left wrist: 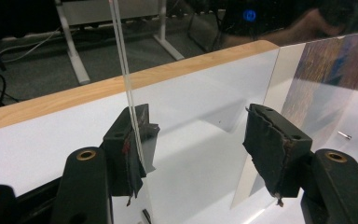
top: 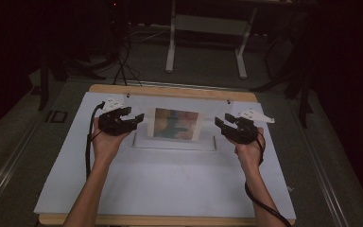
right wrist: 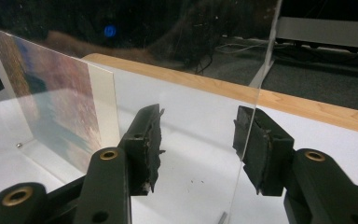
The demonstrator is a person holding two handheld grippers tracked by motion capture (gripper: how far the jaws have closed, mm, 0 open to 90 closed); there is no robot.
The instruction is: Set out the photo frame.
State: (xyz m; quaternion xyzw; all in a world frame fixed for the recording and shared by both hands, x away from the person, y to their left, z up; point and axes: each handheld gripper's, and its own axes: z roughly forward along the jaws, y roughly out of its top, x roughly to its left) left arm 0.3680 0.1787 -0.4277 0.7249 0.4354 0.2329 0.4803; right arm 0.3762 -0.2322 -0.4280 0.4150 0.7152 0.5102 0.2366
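Our left gripper has its jaws wide apart, and the edge of the clear acrylic sheet runs just beside the left pad; we cannot tell if it touches. Our right gripper is open about the same, and the other edge of the sheet passes in front of its right pad. Neither holds anything yet.

We think the danger is a one-sided grip. If one gripper closes before the other, the thin sheet may twist or slip out, because it is smooth. If we push instead of pinching, the sheet can tip over together with the colourful picture behind it.

From the high view, the sheet stands upright between the two grippers, at the far half of the white board, with the picture near its middle.
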